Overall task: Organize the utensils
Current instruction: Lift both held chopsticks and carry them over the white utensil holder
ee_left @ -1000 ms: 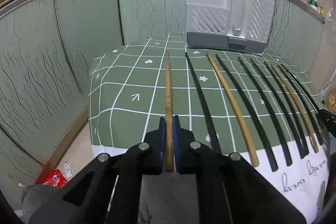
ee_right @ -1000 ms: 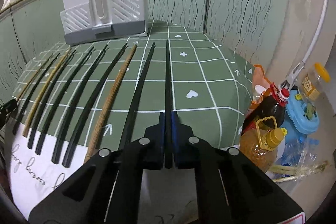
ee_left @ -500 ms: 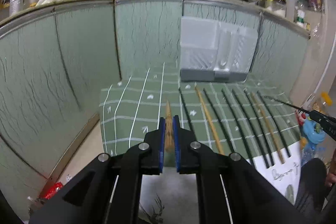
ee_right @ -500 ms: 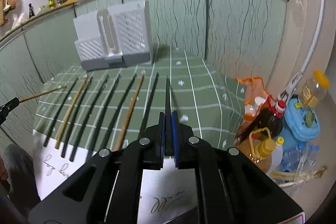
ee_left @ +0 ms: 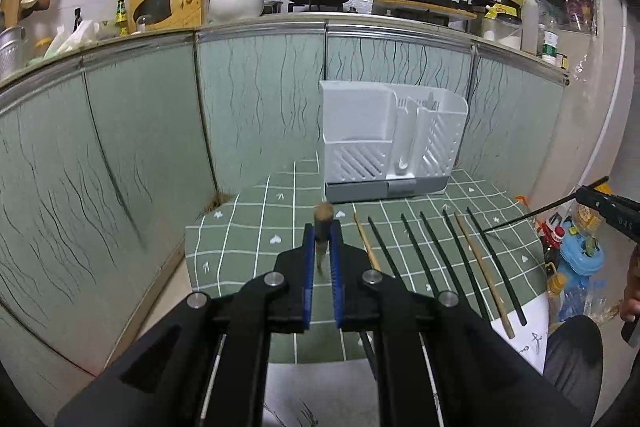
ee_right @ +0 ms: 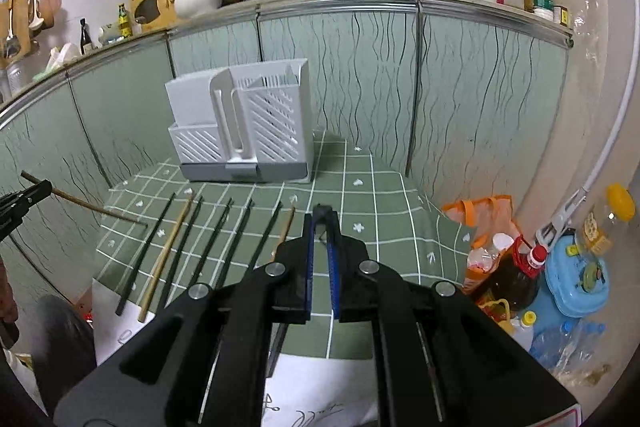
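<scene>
My left gripper [ee_left: 322, 227] is shut on a brown wooden chopstick [ee_left: 322, 217], held in the air end-on to the camera; it also shows in the right wrist view [ee_right: 86, 205]. My right gripper [ee_right: 321, 215] is shut on a black chopstick [ee_right: 321, 211], which in the left wrist view [ee_left: 532, 213] slants down toward the table. Several black and wooden chopsticks [ee_left: 460, 255] lie side by side on the green checked tablecloth [ee_left: 256, 239]. A white utensil holder [ee_left: 390, 143] with a grey base stands at the table's back; it also shows in the right wrist view [ee_right: 244, 131].
Green panelled walls [ee_left: 140, 147] enclose the table at back and left. Oil bottles [ee_right: 508, 271] and a blue container [ee_right: 580, 283] stand on the floor at the right. White paper with writing [ee_right: 312, 411] covers the table's front edge.
Both grippers have risen and pulled back from the table, each lifting its chopstick off the cloth. The chopsticks now point more toward the cameras, and the holder appears farther away.
</scene>
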Demonstrator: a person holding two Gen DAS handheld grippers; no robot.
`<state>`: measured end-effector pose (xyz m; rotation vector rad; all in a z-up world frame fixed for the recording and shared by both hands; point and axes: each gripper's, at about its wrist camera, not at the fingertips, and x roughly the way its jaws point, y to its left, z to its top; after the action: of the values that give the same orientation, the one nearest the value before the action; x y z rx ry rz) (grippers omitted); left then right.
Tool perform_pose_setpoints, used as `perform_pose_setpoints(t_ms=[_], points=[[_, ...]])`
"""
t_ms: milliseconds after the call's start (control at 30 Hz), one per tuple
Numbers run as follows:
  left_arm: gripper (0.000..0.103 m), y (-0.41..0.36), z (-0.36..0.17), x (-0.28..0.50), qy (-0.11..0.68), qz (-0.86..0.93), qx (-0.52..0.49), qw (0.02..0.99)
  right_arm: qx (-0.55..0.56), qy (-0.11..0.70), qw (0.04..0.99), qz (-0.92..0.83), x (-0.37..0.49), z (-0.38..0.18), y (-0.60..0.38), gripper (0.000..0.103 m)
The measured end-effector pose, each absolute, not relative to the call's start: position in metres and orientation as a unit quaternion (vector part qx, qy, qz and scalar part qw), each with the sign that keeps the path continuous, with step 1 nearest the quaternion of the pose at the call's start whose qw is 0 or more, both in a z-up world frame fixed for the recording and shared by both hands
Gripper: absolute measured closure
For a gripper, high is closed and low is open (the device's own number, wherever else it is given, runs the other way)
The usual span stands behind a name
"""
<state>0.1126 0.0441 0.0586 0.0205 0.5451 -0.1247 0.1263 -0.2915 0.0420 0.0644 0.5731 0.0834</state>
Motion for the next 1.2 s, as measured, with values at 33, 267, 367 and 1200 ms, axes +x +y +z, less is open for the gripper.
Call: perform_pose_setpoints(t_ms=[33, 267, 367, 1200], points=[[0.096, 0.045, 0.061, 0.113, 0.269, -0.064, 0.010, 0.961, 0.033, 0.282, 0.958, 0.042, 0.127, 0.045, -0.293, 0.097], [0.096, 0.045, 0.079, 0.124, 0.268, -0.083, 0.022, 0.960, 0.042, 0.280, 0.958, 0.050, 0.135, 0.059, -0.301, 0.097], [0.096, 0.043, 0.090, 0.130, 0.265, -0.097, 0.032, 0.959, 0.037, 0.277, 0.959, 0.049, 0.139, 0.067, -0.302, 0.097], [0.096, -0.044, 0.189, 0.234, 0.256, -0.226, 0.028, 0.940, -0.019, 0.219, 0.968, 0.119, 0.209, 0.191, -0.274, 0.097]])
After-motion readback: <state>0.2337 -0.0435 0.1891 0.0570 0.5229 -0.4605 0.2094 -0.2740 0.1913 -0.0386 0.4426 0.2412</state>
